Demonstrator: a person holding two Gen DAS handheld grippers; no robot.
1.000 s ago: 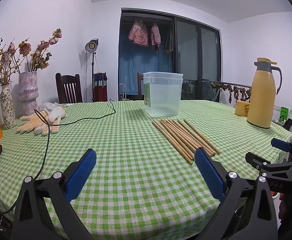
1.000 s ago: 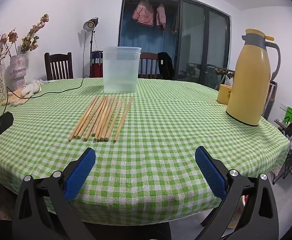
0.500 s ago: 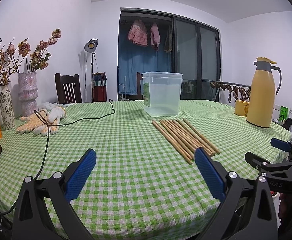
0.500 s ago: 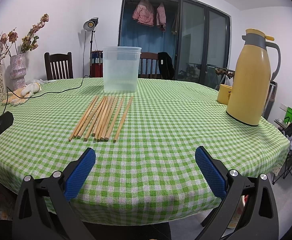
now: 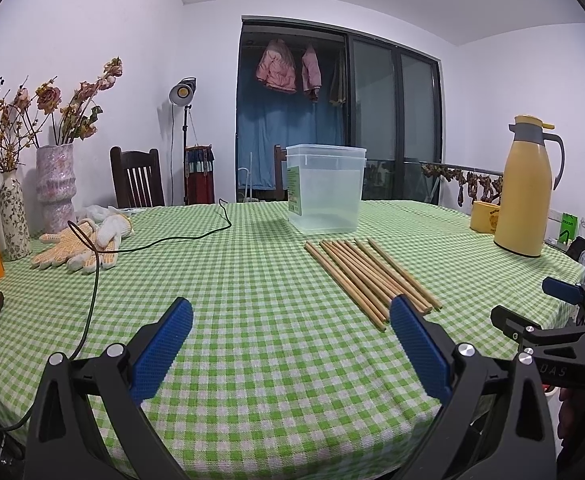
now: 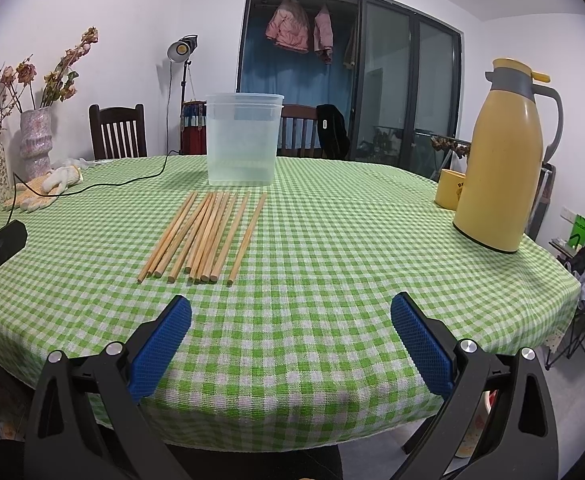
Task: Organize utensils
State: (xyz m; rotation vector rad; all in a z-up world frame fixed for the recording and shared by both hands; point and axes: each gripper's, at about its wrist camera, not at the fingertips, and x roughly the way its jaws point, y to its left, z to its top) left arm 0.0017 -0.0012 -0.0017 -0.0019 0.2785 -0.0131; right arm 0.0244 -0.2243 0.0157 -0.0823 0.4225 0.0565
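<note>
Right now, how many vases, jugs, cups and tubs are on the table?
Vases: 2
Yellow jug: 1
Yellow cup: 1
Clear tub: 1
Total: 5

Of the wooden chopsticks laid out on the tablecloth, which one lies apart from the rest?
The chopstick on the far right of the row in the right wrist view. A clear strip of checked cloth separates it from its neighbours, while the other chopsticks lie bunched or touching.
</note>
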